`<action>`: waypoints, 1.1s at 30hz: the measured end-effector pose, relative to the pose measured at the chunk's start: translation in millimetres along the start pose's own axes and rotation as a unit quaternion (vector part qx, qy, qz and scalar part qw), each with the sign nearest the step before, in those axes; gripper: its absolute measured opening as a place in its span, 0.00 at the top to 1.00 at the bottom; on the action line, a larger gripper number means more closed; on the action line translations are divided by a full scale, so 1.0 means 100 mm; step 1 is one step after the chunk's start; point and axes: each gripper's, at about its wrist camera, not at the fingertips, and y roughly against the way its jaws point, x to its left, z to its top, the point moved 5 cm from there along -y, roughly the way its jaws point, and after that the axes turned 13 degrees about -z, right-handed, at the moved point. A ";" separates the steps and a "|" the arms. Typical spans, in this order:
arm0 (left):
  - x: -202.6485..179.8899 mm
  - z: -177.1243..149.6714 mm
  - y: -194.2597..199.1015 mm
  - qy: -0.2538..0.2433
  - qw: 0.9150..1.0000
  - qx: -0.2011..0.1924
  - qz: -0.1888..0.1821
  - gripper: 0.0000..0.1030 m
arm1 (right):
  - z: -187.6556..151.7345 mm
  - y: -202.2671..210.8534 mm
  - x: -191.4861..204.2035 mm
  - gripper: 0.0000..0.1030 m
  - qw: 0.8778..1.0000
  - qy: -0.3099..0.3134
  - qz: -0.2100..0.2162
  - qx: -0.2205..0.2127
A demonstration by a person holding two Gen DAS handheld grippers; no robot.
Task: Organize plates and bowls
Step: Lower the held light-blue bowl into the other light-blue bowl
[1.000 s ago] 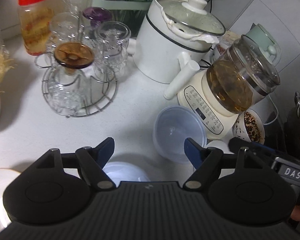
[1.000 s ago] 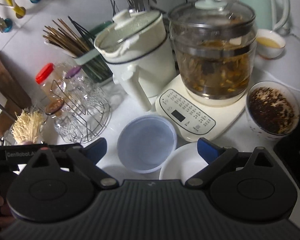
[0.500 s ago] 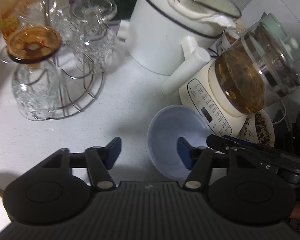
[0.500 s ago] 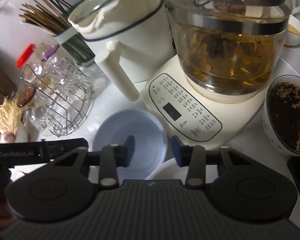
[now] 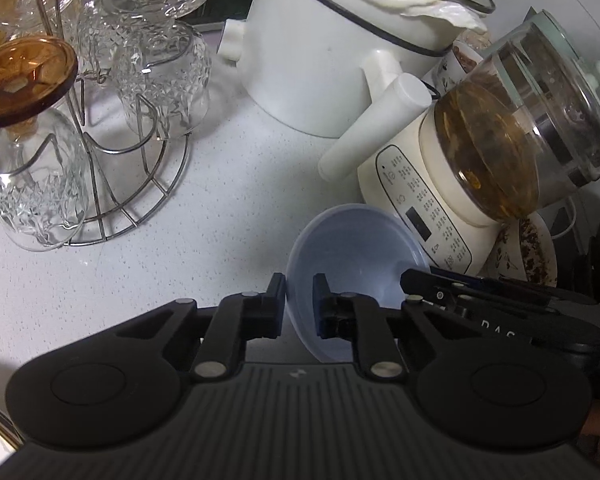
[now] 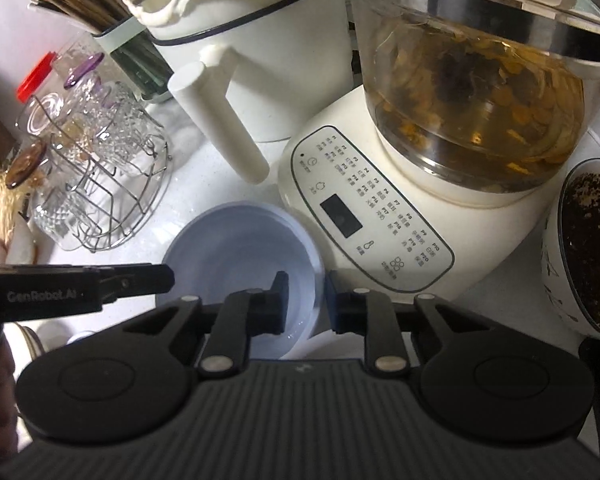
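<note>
Both my left hand-held gripper and right hand-held gripper pinch the light, thin, probably flexible blue plastic bowl by opposite rims.

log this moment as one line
left gripper: shut on blue bowl rim | right gripper: shut on opposite rim | bowl tilted

Crowded counter — appliances behind, bowl in front.
Glass rack at left; pot behind centre; kettle base just right of bowl; cup further right; chopstick holder behind rack — one tool on each side of the bowl's rim.
</note>
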 end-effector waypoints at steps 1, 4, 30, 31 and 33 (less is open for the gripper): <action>0.00 0.01 0.00 -0.001 1.000 0.003 0.001 0.84 | 0.00 0.00 0.00 0.79 1.000 -0.002 0.000 0.000; -0.03 0.05 0.05 -0.011 1.000 -0.001 0.004 0.84 | -0.01 0.03 0.00 0.79 1.000 -0.012 0.004 0.000; -0.28 -0.18 1.44 -0.060 0.994 -0.077 -0.045 0.84 | -0.31 1.28 0.28 0.79 0.988 -0.102 0.060 -0.096; -0.28 -0.21 1.48 -0.062 0.994 -0.079 -0.047 0.84 | -0.35 1.31 0.30 0.79 0.988 -0.102 0.061 -0.098; -0.27 -0.26 1.56 -0.064 0.993 -0.085 -0.049 0.84 | -0.40 1.38 0.34 0.79 0.987 -0.102 0.063 -0.102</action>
